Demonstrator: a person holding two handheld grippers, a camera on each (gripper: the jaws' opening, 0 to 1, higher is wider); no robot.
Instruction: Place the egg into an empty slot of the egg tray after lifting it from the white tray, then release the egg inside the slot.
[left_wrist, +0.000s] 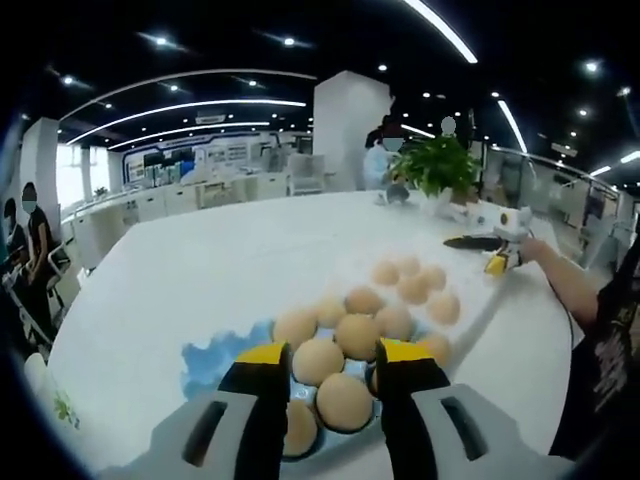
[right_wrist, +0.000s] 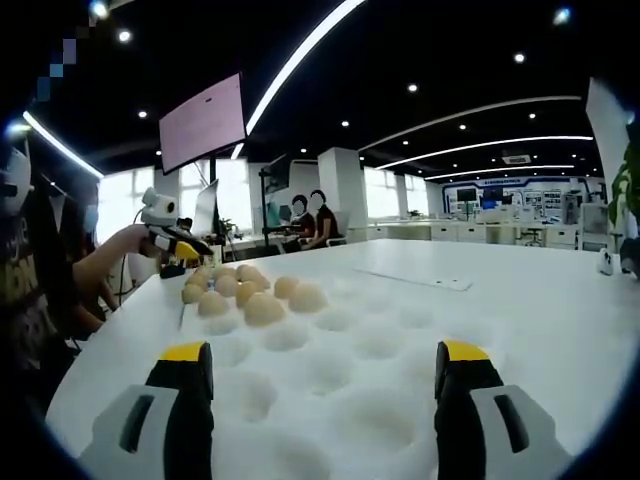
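— Why does the left gripper hover over the blue egg tray?
— Its jaws straddle one egg, gapped — lining up.
— And the right gripper?
— Spread wide, empty, at the white tray's near edge; remaining eggs crowd its far corner.

matt eggs — smooth white tray

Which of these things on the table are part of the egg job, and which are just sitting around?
Part of the job:
- eggs
- blue egg tray
- white tray
- left gripper
- right gripper

Just sitting around:
- potted plant
- hanging screen
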